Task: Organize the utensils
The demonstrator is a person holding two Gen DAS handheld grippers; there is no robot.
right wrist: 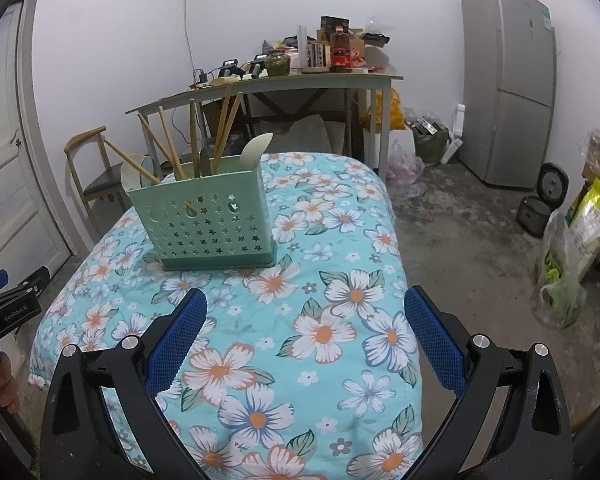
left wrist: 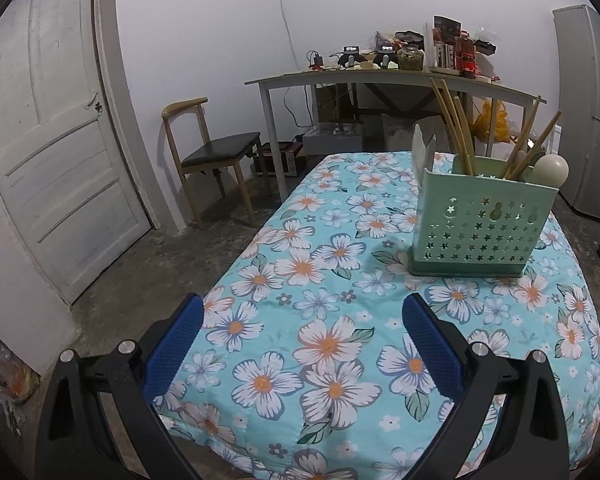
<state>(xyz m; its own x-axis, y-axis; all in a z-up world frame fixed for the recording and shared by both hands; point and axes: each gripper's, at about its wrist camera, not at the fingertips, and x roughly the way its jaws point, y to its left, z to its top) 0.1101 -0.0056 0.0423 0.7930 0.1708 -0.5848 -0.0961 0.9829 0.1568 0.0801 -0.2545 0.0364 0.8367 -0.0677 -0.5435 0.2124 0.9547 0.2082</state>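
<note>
A mint green perforated utensil holder [left wrist: 482,228] stands on the floral tablecloth [left wrist: 320,300]. It holds several wooden chopsticks [left wrist: 454,128] and pale spoons [left wrist: 550,170]. The holder also shows in the right wrist view [right wrist: 208,224], with chopsticks [right wrist: 220,132] and a pale spoon [right wrist: 256,148] in it. My left gripper [left wrist: 303,308] is open and empty, above the near part of the table. My right gripper [right wrist: 306,302] is open and empty, just short of the holder. The left gripper's side shows in the right wrist view [right wrist: 8,300] at the far left.
A wooden chair [left wrist: 208,152] and a white door [left wrist: 44,128] are to the left. A cluttered grey table [right wrist: 300,80] stands behind. A fridge [right wrist: 508,84], bags [right wrist: 568,264] and a rice cooker [right wrist: 540,204] are on the floor to the right.
</note>
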